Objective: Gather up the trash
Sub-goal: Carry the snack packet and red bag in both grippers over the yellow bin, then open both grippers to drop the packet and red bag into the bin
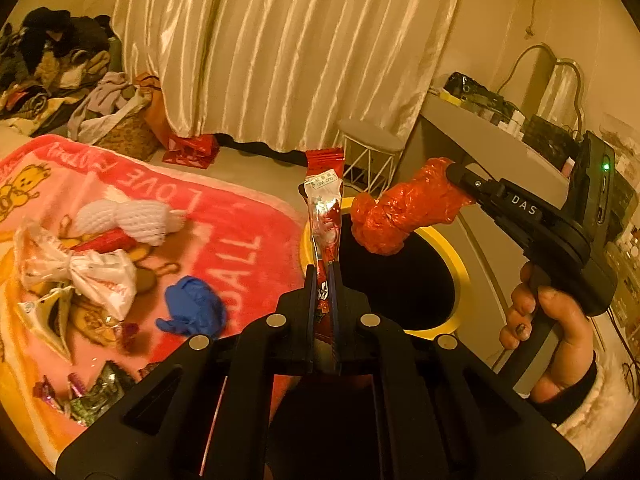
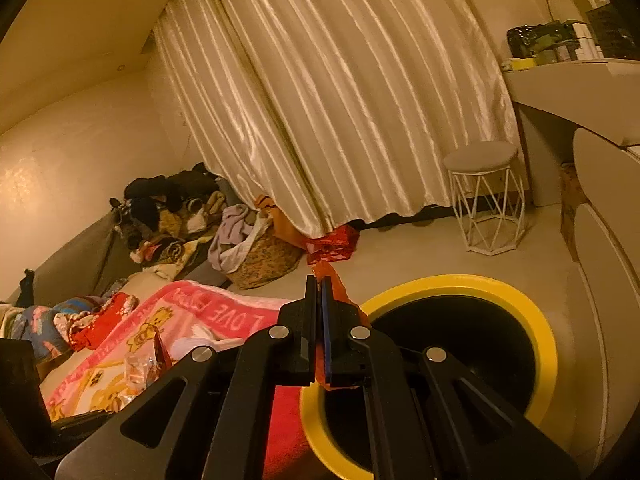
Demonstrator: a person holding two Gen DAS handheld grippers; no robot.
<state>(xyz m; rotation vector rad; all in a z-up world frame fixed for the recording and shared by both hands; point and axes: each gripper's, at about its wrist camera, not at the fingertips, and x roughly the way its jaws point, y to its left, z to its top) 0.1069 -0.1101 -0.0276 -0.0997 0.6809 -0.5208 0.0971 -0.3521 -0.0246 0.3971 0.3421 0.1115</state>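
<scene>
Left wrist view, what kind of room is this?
Probably a bedroom in a home: a pink cartoon blanket strewn with wrappers, a clothes pile by a satin curtain, and a cluttered vanity with a stool.

the left wrist view looks forward along its own fingers, close above the round black bin with the yellow rim (image 1: 460,276), facing the cream satin curtain (image 1: 280,52). the right wrist view sits just beside the same bin (image 2: 536,320), facing that curtain (image 2: 340,100). both share the pink printed blanket (image 1: 224,216) (image 2: 208,312) and white wire-legged stool (image 1: 372,148) (image 2: 484,184).
</scene>
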